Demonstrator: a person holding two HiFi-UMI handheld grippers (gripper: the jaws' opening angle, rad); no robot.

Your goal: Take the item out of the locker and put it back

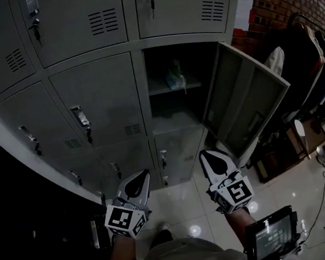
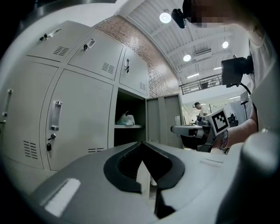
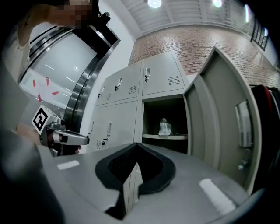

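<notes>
One locker (image 1: pixel 175 89) stands open in the head view. A small pale crumpled bag-like item (image 1: pixel 174 75) rests on its upper shelf, and shows too in the left gripper view (image 2: pixel 126 118) and the right gripper view (image 3: pixel 164 127). The locker's door (image 1: pixel 247 101) swings out to the right. My left gripper (image 1: pixel 137 185) and right gripper (image 1: pixel 216 161) hover low in front of the lockers, well short of the opening. Both are shut and hold nothing; the left gripper (image 2: pixel 142 144) and the right gripper (image 3: pixel 136 145) each show their tips meeting.
Closed grey locker doors with handles and keys (image 1: pixel 82 121) fill the left and top. Dark bags and hanging clothes (image 1: pixel 308 73) crowd the right by a brick wall. A tablet-like screen (image 1: pixel 274 237) hangs at the person's waist. The floor is glossy tile (image 1: pixel 183 200).
</notes>
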